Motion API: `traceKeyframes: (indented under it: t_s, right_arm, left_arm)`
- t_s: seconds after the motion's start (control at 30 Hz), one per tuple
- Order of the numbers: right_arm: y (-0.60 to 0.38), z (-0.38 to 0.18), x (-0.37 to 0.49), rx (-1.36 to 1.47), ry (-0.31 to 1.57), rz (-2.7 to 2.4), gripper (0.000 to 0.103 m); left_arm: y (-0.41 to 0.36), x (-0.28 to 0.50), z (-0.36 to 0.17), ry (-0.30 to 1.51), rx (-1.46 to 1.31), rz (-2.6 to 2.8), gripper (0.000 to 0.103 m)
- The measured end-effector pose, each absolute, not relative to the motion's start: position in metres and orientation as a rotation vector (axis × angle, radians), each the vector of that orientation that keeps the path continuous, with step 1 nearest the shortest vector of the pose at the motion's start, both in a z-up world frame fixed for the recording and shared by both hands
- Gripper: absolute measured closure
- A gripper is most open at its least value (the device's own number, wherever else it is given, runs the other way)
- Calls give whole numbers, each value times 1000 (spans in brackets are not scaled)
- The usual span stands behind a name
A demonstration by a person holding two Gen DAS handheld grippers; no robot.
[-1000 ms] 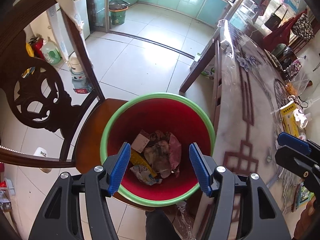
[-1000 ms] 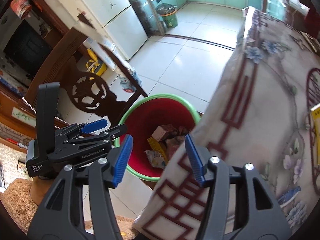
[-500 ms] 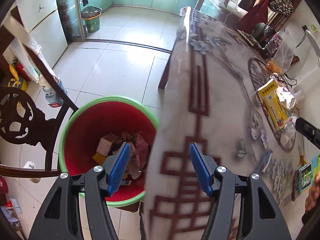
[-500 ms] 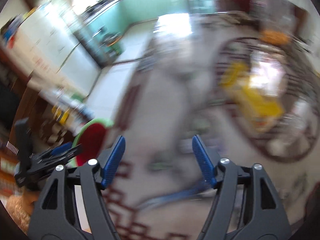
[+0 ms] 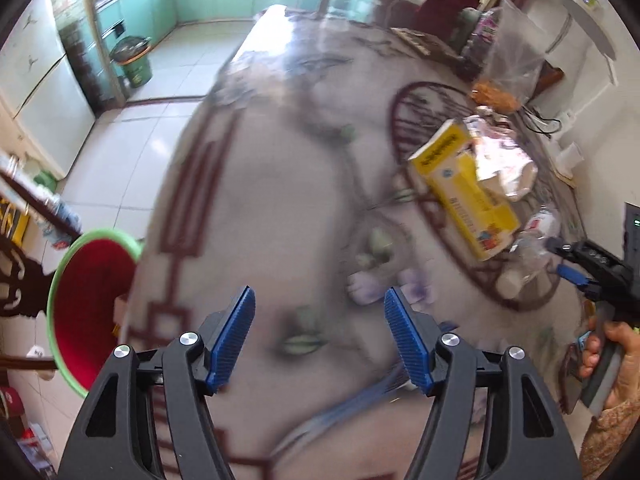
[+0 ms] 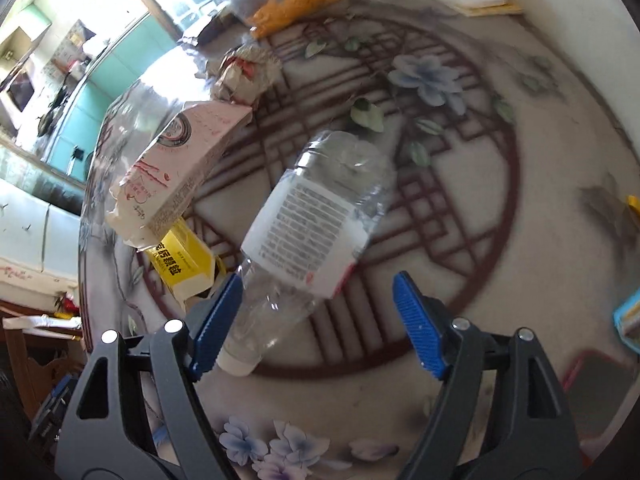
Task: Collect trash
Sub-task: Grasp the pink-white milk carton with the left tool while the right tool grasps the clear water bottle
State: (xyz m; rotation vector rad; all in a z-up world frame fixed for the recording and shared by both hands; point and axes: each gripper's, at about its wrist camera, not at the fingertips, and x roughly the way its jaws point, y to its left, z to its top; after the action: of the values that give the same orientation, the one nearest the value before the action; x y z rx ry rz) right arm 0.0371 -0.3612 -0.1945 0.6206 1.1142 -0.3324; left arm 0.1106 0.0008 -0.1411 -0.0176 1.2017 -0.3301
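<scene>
**Both grippers over the table, trash lying loose**

The right gripper (image 6: 316, 320) points steeply down at a round table (image 6: 500, 240) covered with a cloth of dark red lattice and blue flowers. Its jaws are spreading wider. A crumpled clear plastic bottle (image 6: 312, 224) with a white printed label lies on its side on the cloth, its white cap end just beside the left blue pad; the lower part of the bottle lies between the jaws, and neither pad presses on it. Past the bottle a pink-and-white carton (image 6: 180, 164) rests partly on top of a yellow box (image 6: 180, 264). Farther back lie a crumpled paper wrapper (image 6: 244, 72) and a clear bag with orange contents (image 6: 296, 0).

The left gripper (image 5: 320, 336) hangs over a bare, blurred part of the same cloth, its jaws also opening, with nothing between them. The left wrist view shows the yellow box (image 5: 464, 188) farther along the table, and at the right edge a hand (image 5: 616, 364) holding the other gripper. A red bin with a green rim (image 5: 80, 304) stands on the floor at the table's left edge.
</scene>
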Motion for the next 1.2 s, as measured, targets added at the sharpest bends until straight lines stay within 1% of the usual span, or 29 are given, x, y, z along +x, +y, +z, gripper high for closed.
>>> traceKeyframes:
  t_s: [0.07, 0.13, 0.17, 0.33, 0.4, 0.47, 0.77, 1.03, 1.13, 1.17, 1.2]
  right_arm:
    - [-360, -199, 46, 628, 1123, -294, 21]
    - [-360, -204, 54, 626, 1133, -265, 21]
    - [-360, -206, 58, 624, 1138, -247, 21]
    - [-368, -221, 70, 613, 1173, -194, 21]
    - [-372, -222, 72, 617, 1157, -178, 22]
    - [-375, -222, 74, 605, 1153, -146, 38]
    - [-422, -195, 66, 575, 1019, -240, 38]
    - [-443, -200, 65, 616, 1004, -285, 38]
    - [-444, -203, 71, 613, 1010, -290, 38]
    - [-443, -202, 74, 611, 1011, -288, 38]
    - [-442, -201, 73, 609, 1012, -286, 38]
  left_arm:
    - [-26, 115, -129, 1174, 0, -359, 38]
    - [-53, 123, -116, 1146, 17, -389, 31]
    - [-67, 128, -110, 1132, 24, -404, 30]
    - [-127, 154, -90, 1092, 61, -456, 29]
    - [-150, 165, -89, 1090, 80, -469, 29]
    - [-171, 178, -93, 1104, 94, -482, 29]
    - [-244, 226, -135, 1195, 187, -509, 29]
    - [-270, 246, -179, 1307, 215, -529, 29]
    - [-269, 247, -185, 1320, 192, -544, 31]
    - [-269, 247, -184, 1317, 182, -556, 41]
    - [-268, 246, -183, 1318, 168, -572, 45]
